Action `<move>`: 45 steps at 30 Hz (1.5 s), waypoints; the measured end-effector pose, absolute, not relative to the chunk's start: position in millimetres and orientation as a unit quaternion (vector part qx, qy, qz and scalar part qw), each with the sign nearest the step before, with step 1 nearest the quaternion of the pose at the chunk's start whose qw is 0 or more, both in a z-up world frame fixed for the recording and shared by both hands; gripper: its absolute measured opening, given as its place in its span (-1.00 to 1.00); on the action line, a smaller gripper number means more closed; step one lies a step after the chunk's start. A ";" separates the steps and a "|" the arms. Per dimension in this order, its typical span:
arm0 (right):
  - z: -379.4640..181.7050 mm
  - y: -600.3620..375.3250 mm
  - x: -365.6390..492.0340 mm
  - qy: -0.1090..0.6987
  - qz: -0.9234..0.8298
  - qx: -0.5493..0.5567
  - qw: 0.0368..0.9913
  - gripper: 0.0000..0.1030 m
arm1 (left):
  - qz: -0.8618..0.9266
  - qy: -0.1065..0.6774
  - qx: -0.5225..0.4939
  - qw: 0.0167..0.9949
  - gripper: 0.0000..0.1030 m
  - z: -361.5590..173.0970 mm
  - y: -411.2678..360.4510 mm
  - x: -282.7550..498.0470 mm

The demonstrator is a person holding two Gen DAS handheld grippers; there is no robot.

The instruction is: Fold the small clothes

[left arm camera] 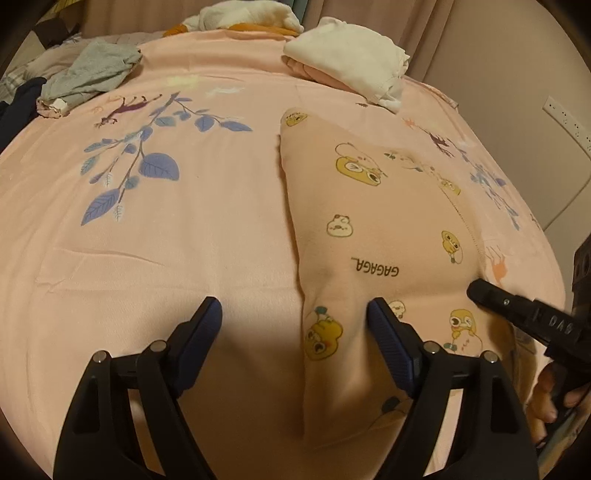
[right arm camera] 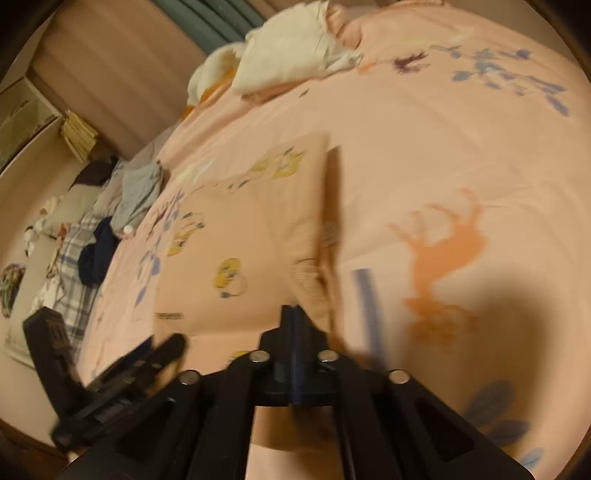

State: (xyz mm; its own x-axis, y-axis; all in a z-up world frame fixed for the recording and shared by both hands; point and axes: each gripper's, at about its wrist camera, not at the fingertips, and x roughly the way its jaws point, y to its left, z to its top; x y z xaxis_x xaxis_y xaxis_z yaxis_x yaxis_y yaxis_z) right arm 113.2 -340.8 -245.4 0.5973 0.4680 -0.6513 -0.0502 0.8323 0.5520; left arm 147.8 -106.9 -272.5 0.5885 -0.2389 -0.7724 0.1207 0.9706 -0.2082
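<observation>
A small pink garment (left arm camera: pixel 373 236) printed with yellow cartoon ducks and the word GAGAGA lies flat on the pink bedsheet (left arm camera: pixel 184 240). My left gripper (left arm camera: pixel 295 314) is open and hovers low over the garment's left folded edge, one finger on each side of it. My right gripper (left arm camera: pixel 476 290) comes in from the right, its tip at the garment's right edge. In the right wrist view, which is blurred, the right gripper (right arm camera: pixel 293 310) has its fingers together at the garment's (right arm camera: pixel 240 236) near corner; whether cloth is pinched I cannot tell.
A folded white and pink pile (left arm camera: pixel 351 62) lies at the far right of the bed. A crumpled grey garment (left arm camera: pixel 88 74) and dark clothes (left arm camera: pixel 18 99) lie at the far left. More white clothes (left arm camera: pixel 240 16) sit at the back. A wall (left arm camera: pixel 517 92) stands to the right.
</observation>
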 end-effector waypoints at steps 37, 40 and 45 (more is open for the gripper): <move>-203.4 -252.8 169.5 0.466 0.167 0.159 0.854 -1.00 | -0.047 0.432 -0.205 0.877 0.59 -264.9 -35.7 156.0; -217.8 -270.2 171.7 0.473 0.096 0.141 0.865 -1.00 | -0.097 0.433 -0.191 0.876 0.59 -265.2 -55.0 155.2; -252.4 -302.8 177.9 0.461 0.130 0.228 0.848 -1.00 | -0.088 0.457 -0.038 0.884 0.62 -276.9 -101.9 152.2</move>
State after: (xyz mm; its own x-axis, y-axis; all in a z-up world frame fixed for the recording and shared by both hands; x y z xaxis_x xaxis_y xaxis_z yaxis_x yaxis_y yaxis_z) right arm 177.9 -302.8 -252.4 0.5406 0.4309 -0.7226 -0.0103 0.8622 0.5065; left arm 152.2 -101.9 -276.9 0.5663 -0.1910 -0.8017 0.1216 0.9815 -0.1480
